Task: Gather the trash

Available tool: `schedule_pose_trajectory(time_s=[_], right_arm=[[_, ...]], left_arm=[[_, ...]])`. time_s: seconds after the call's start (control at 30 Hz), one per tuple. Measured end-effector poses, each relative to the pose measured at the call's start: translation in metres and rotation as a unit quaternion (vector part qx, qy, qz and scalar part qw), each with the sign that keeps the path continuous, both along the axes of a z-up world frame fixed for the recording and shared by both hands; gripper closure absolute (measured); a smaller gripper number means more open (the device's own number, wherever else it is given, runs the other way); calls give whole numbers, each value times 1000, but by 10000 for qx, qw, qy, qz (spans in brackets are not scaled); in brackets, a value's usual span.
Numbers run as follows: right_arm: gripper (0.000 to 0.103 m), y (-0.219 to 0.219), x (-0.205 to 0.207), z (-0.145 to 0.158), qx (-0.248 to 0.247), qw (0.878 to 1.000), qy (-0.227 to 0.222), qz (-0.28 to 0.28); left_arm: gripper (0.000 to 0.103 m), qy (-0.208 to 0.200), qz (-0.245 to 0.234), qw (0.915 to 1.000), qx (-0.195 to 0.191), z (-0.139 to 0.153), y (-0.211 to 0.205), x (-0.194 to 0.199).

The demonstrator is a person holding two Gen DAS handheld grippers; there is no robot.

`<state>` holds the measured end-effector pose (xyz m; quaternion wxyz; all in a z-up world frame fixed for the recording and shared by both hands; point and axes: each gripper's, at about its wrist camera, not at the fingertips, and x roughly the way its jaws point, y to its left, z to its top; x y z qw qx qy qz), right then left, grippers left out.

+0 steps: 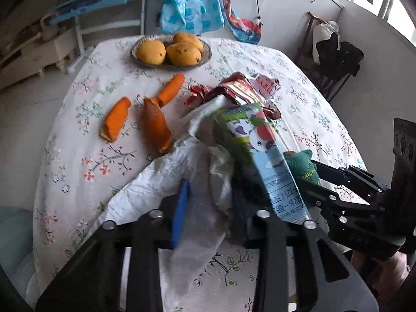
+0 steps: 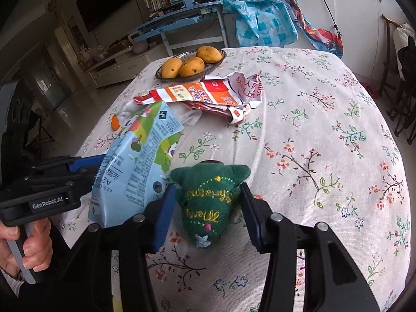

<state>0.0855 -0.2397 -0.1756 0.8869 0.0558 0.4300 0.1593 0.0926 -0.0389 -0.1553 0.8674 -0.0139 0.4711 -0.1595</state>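
My left gripper [image 1: 208,202] is shut on a blue-and-green milk carton [image 1: 262,150] together with crumpled white tissue [image 1: 169,174], holding them over the table; the carton also shows in the right wrist view [image 2: 137,161]. My right gripper [image 2: 205,208] grips a green felt Christmas tree toy [image 2: 208,200] between its blue pads [image 2: 162,221], low over the tablecloth. The toy also shows in the left wrist view [image 1: 303,163]. A torn red-and-white wrapper [image 2: 208,96] lies behind the carton. Three orange peel pieces [image 1: 153,127] lie on the left of the table.
A bowl of mangoes [image 1: 170,49] stands at the far edge of the floral-cloth table [image 2: 325,130]. Blue plastic bags [image 2: 260,18] hang behind the table. A dark chair [image 1: 335,59] stands at the right.
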Motion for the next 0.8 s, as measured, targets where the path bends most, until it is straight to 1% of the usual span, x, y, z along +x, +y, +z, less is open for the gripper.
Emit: schedule_pose_trajectory(time_s=[0.07,0.23,0.3,0.4,0.43,0.47,0.53,0.57,0.67,0.7,0.77,0.8], right_arm=[[55,0,0,0,-2,10000,0,2],[55,0,0,-1,-16,10000,6,22],[55,1,0,0,-11,10000,-11,20],[60,2,-1,2,2,10000,-70,25],[63,2,-2,3,0,9999,-96,33],[68,2,-3,5,-4,9999,-122,38],[70,1,-4,6,-20,9999,-152,35],[70,1,-4,6,-29,9999,-155,37],[70,3,-6,7,-111,9997,-189,52],[70,4,-6,7,-137,9997,-206,57],[70,4,-6,7,-146,9996,-216,68],[70,4,-6,6,-148,9996,-214,65]], left_arm=[[93,-115,-51,9999,-63,6,3,-3],[93,-306,-155,9990,-279,24,15,-14],[93,-406,-119,9985,-343,31,21,-19],[94,-510,33,9978,-422,38,30,-21],[94,-539,99,9975,-458,40,34,-22],[93,-557,164,9970,-520,42,37,-22],[93,-473,236,9958,-749,43,44,-20],[93,-424,271,9955,-798,43,47,-19],[93,-98,567,9958,-713,31,56,-13],[93,62,685,9948,-754,26,62,-10],[93,310,825,9908,-1027,20,73,-6],[93,337,875,9899,-1063,19,76,-6]])
